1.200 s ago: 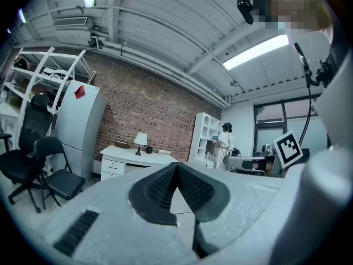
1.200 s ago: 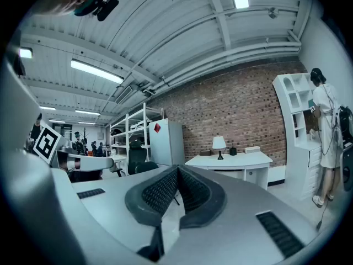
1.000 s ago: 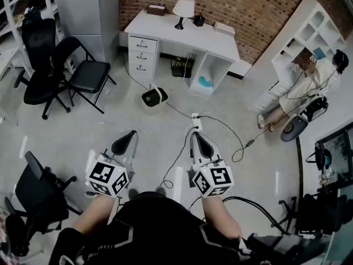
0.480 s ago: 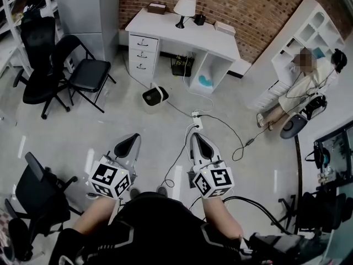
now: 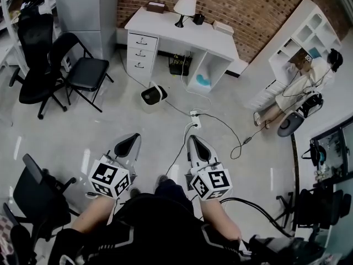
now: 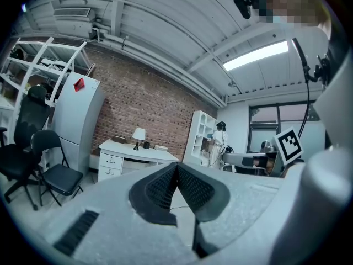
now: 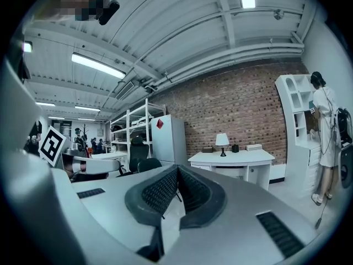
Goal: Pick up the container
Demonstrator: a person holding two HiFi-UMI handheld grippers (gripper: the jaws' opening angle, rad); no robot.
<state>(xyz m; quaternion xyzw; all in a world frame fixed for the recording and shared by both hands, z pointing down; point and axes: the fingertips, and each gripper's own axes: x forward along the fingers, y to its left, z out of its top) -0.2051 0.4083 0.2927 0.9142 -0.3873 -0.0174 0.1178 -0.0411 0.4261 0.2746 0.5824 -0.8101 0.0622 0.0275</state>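
Note:
Both grippers are held level above the floor, far from the white desk. My left gripper is shut, its black pads meeting at the tip with nothing between them. My right gripper is shut and empty too. On the desk stand a brown box, a lamp, a small dark cup and a flat white box. A white bin-like container sits on the floor in front of the desk. Which of these is the task's container I cannot tell.
Cables and a power strip run across the floor ahead. Black chairs stand at the left beside a grey cabinet. A person stands at the white shelf unit on the right. An office chair sits near my left.
The room has slid slightly in the head view as the person steps toward the desk; a leg now shows between the arms. Both grippers stay shut.

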